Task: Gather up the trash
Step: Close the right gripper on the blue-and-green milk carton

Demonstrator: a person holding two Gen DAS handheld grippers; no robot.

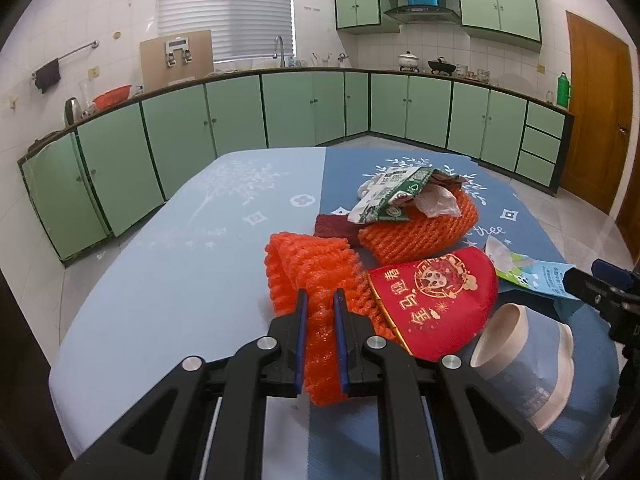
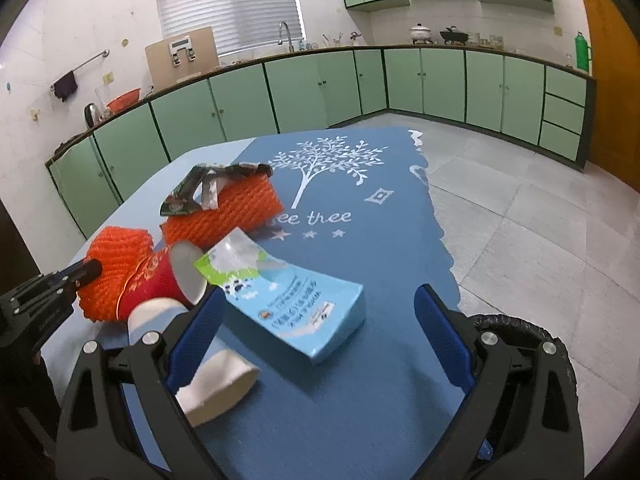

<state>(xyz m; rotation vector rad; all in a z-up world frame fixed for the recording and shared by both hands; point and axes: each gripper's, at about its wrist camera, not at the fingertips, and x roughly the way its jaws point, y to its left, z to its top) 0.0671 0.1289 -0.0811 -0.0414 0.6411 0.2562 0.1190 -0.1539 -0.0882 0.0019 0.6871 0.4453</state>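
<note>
The left gripper was clenched on an orange foam net, pinching its near end so the rest hung forward over the table, probably to carry it off as trash. The right gripper stood released, jaws wide on either side of a blue carton, seemingly lined up to take it next. A red cup, a pale cup and a second net (wrappers on top) lay close together, uncollected.

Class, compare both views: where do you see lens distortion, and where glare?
Left wrist view: the counter bows into a curve, corners are blacked out, and the window blind is washed out. Right wrist view: the same bowing, plus a faint sheen on the floor tiles.
</note>
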